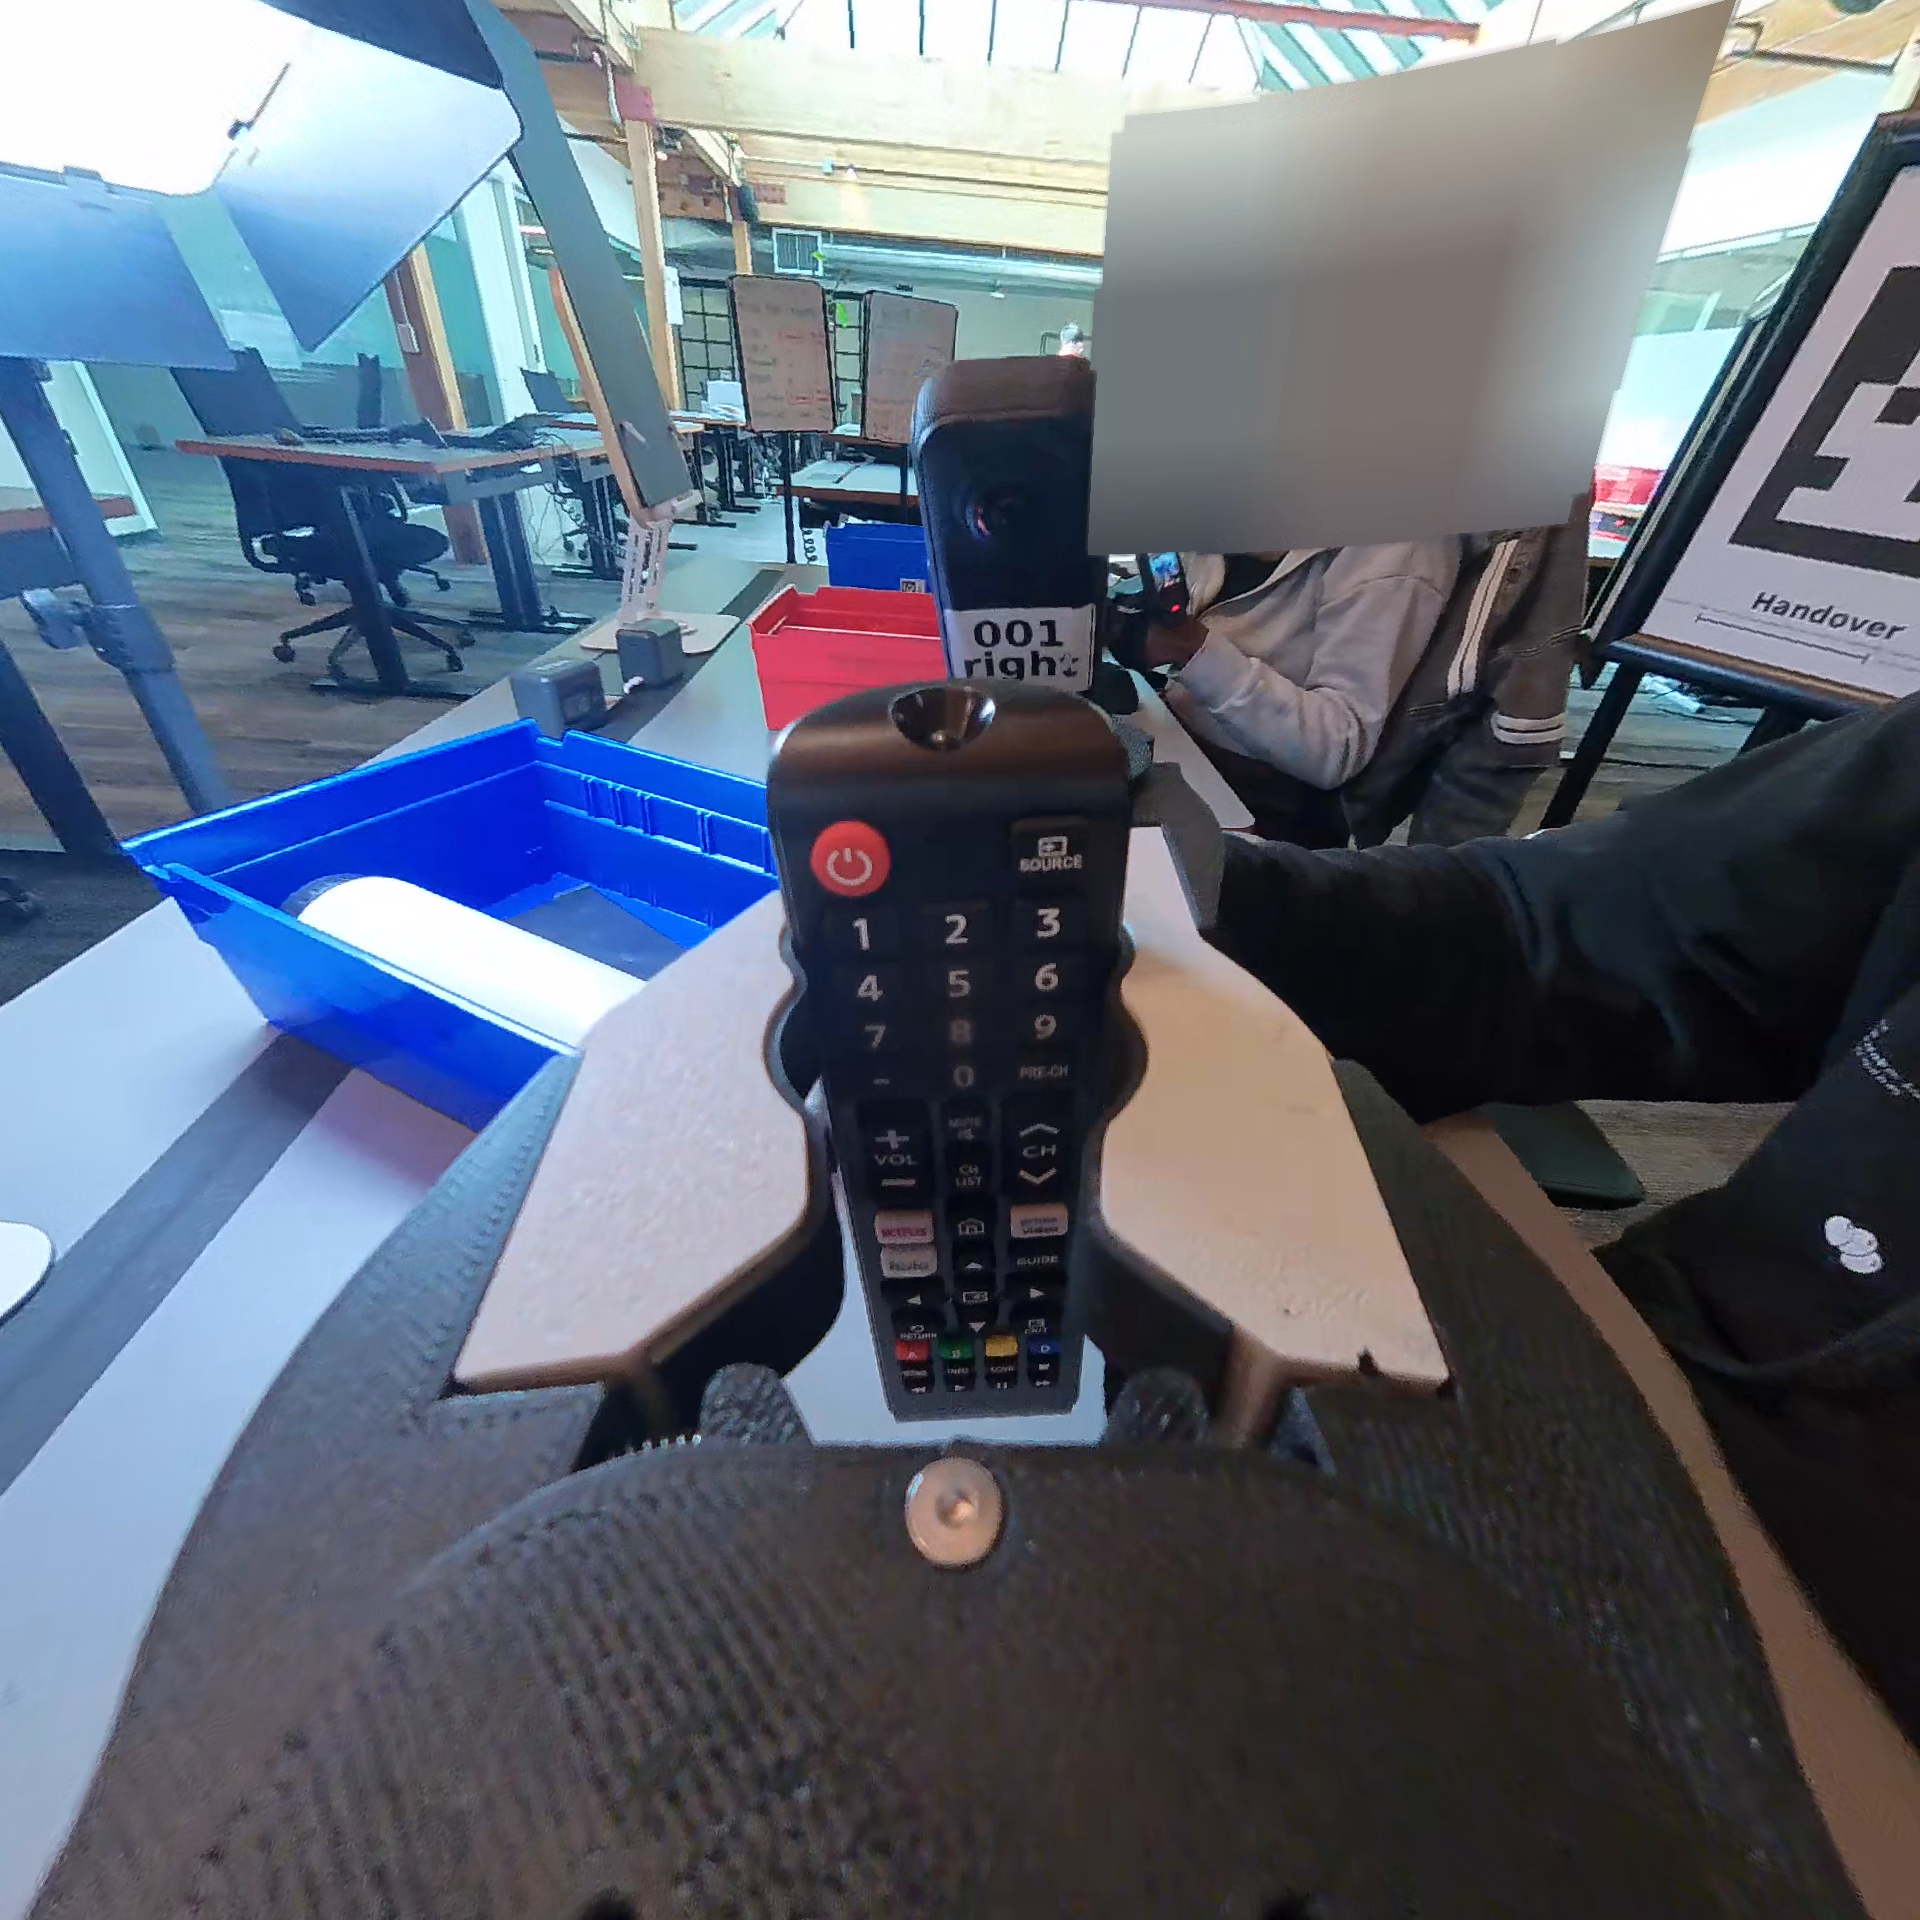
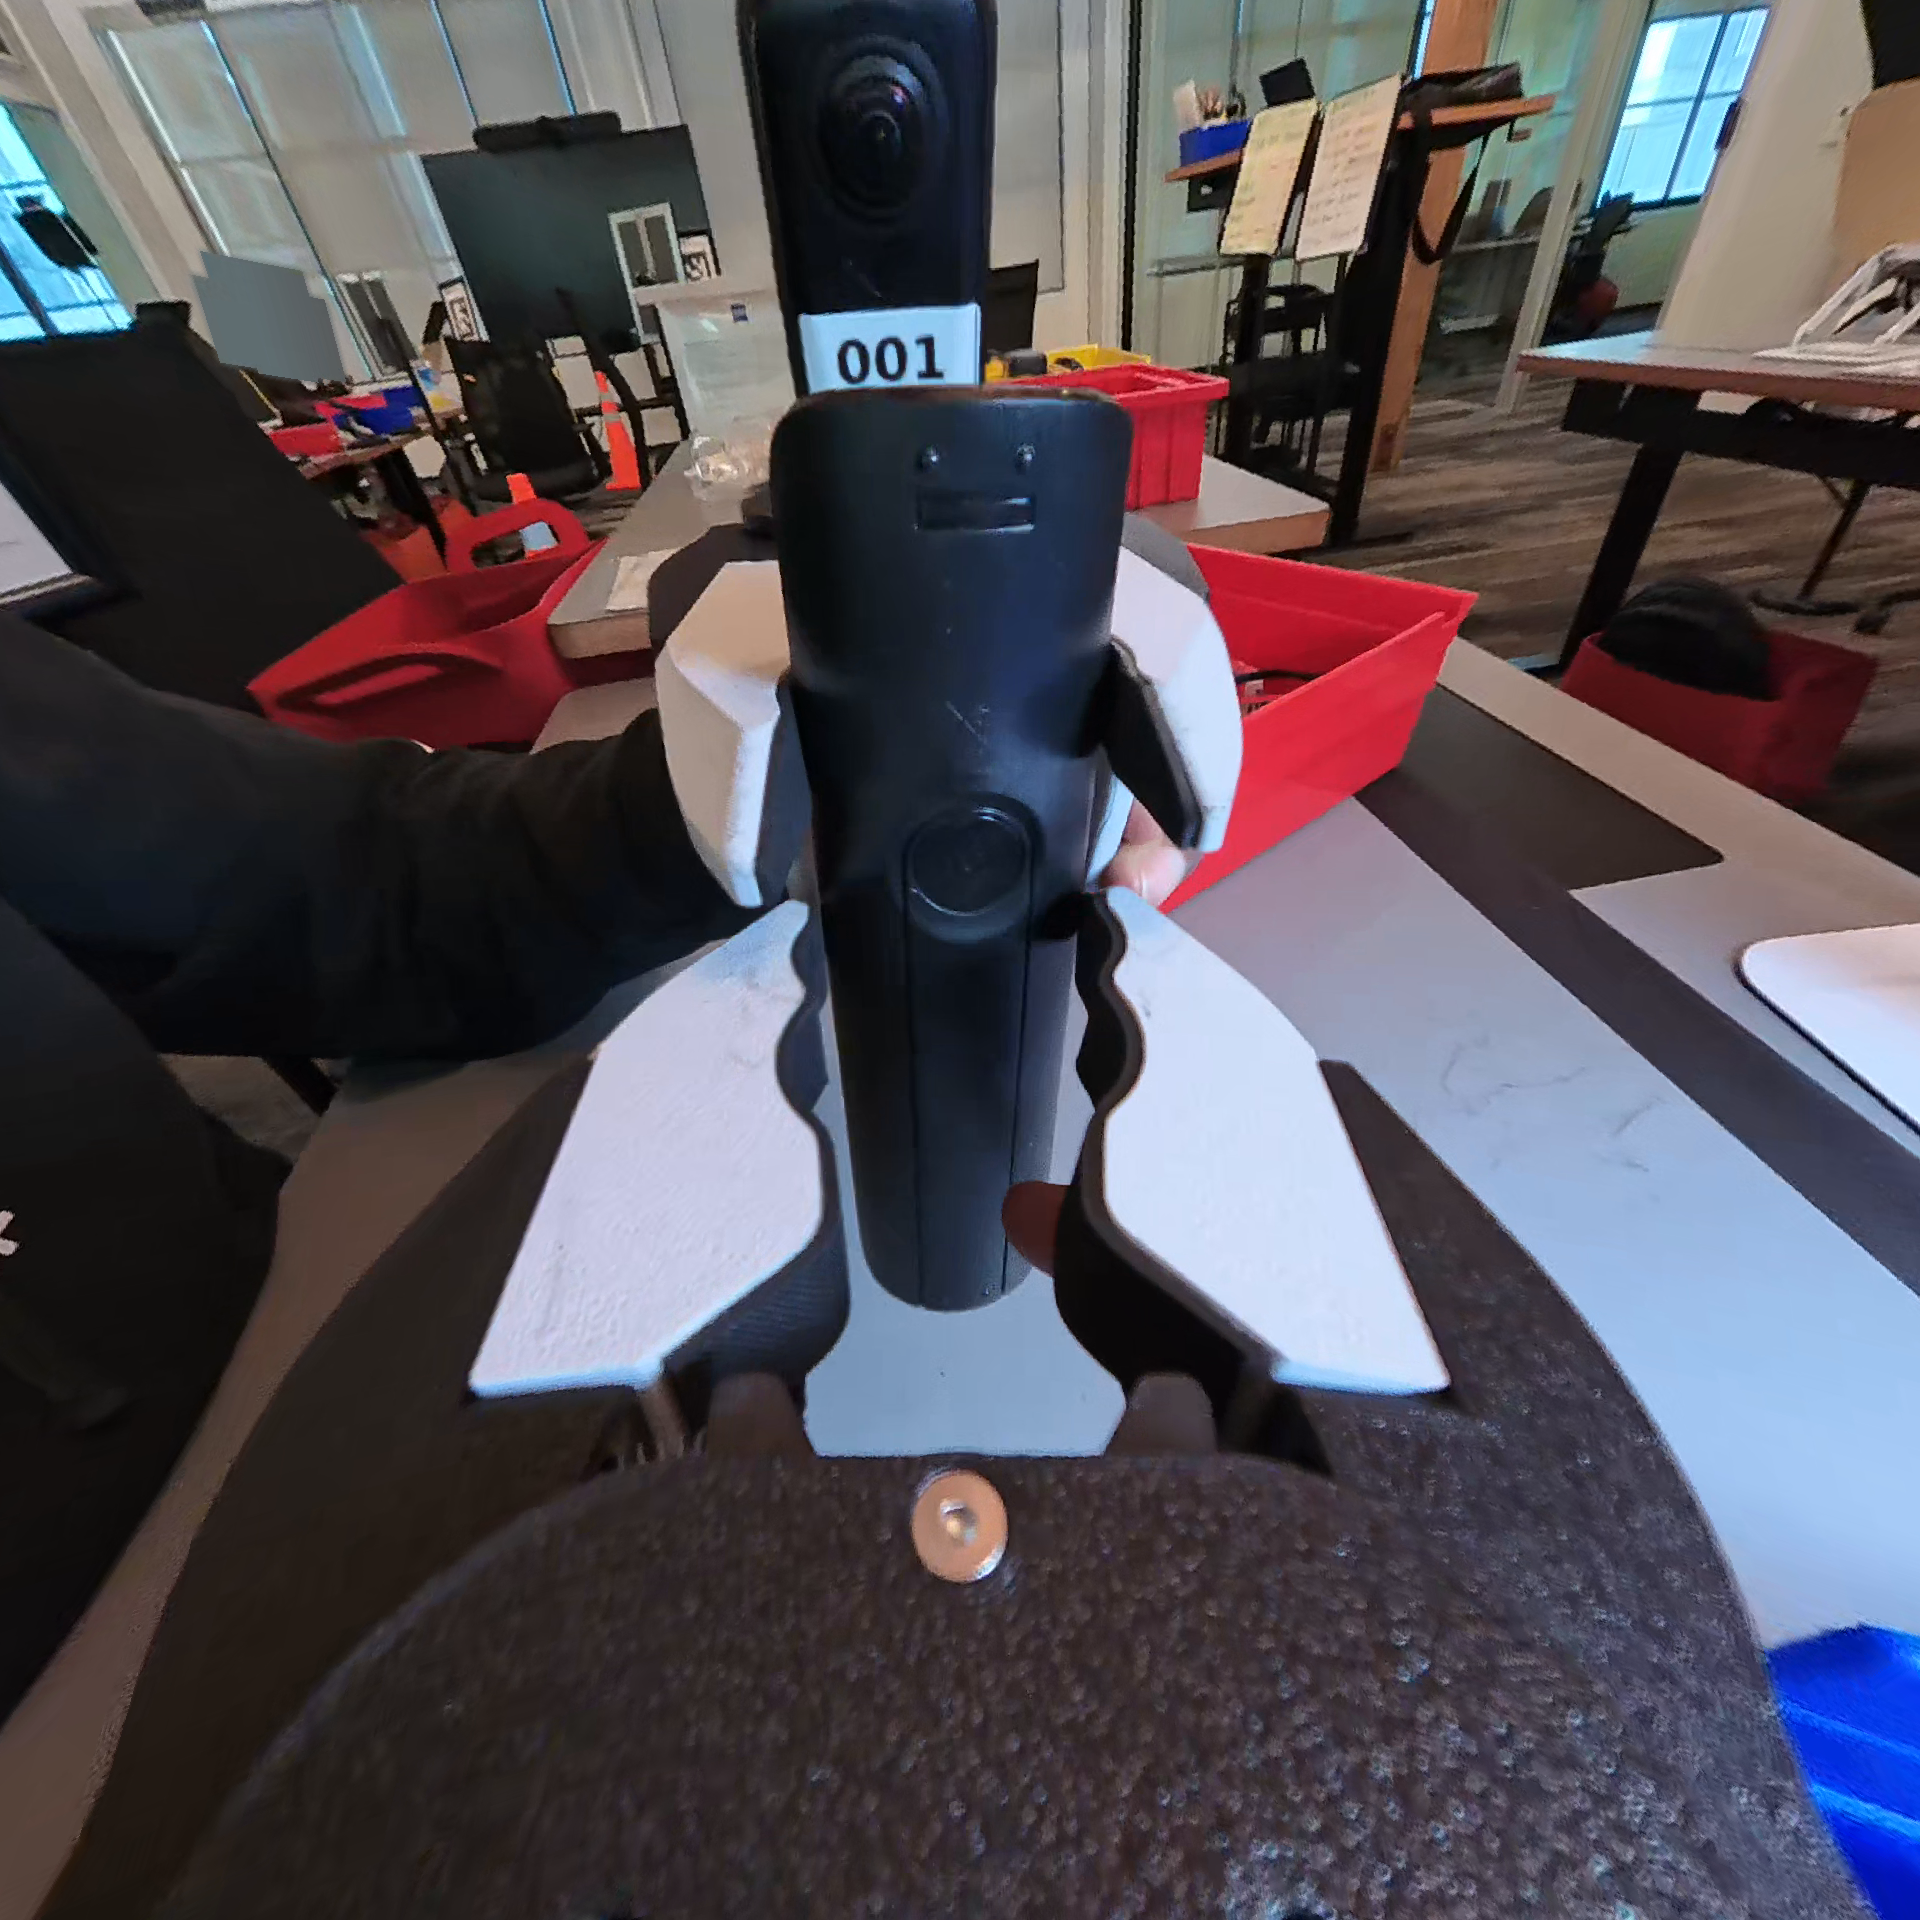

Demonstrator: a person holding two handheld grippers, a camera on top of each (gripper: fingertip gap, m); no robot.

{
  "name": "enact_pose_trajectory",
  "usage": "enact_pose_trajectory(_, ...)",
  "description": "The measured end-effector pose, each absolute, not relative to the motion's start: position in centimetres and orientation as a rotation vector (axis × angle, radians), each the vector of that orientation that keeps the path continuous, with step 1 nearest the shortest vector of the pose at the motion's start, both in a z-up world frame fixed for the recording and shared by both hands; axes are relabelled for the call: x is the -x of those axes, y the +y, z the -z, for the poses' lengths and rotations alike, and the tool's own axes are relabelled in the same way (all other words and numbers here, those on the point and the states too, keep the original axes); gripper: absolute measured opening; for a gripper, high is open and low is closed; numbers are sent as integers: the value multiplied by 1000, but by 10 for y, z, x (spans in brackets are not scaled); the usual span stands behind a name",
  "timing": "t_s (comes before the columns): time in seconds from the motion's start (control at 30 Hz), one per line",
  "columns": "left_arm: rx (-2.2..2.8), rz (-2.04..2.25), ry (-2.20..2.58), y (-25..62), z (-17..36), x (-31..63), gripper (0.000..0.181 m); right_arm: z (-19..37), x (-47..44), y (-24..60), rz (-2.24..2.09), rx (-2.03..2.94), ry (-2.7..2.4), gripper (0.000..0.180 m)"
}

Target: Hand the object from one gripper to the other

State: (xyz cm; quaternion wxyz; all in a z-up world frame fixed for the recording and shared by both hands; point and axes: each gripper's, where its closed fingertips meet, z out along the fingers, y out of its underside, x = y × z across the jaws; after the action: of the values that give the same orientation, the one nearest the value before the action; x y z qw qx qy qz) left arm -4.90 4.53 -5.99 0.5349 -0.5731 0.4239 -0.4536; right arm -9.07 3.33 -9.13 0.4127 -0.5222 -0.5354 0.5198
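Note:
A black TV remote (image 1: 956,1039) stands upright between both grippers, above the table. My left gripper (image 1: 961,935) is shut on it, its button side facing the left wrist camera. The remote's plain back (image 2: 935,675) faces the right wrist camera. My right gripper (image 2: 956,914) is shut on the lower part, its pads against both sides. In the right wrist view the left gripper (image 2: 951,727) clamps the remote just above my right fingers. In the left wrist view, one finger of the right gripper (image 1: 1179,831) shows behind the remote.
A blue bin (image 1: 468,831) with a white roll (image 1: 468,945) sits on the grey table (image 2: 1455,1091) to the left. A red bin (image 2: 1330,675) lies beyond. The holder's black sleeves (image 1: 1558,935) reach in. A seated person (image 1: 1351,665) and a sign on an easel (image 1: 1818,468) stand behind. One gripper's finger ends stand about 4 centimetres off the other's.

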Motion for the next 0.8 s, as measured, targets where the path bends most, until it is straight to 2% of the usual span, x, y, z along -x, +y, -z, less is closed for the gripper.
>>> enact_pose_trajectory(0.3, 1372, 1074, 1024, 44, 59, 50, 52, 90, 91, 32, -1315, 1283, -1340, 46)
enact_pose_trajectory(0.47, 1393, 1128, 1008, 43, 51, 65, 71, 72, 73, 48, -1324, 1256, -1254, 46)
enact_pose_trajectory(0.73, 1483, 1066, 1071, 50, 89, 43, 65, 59, 65, 53, -1325, 1228, -1200, 46)
enact_pose_trajectory(0.8, 1475, 1067, 1042, 53, 89, 39, 57, 62, 68, 50, -1314, 1233, -1217, 46)
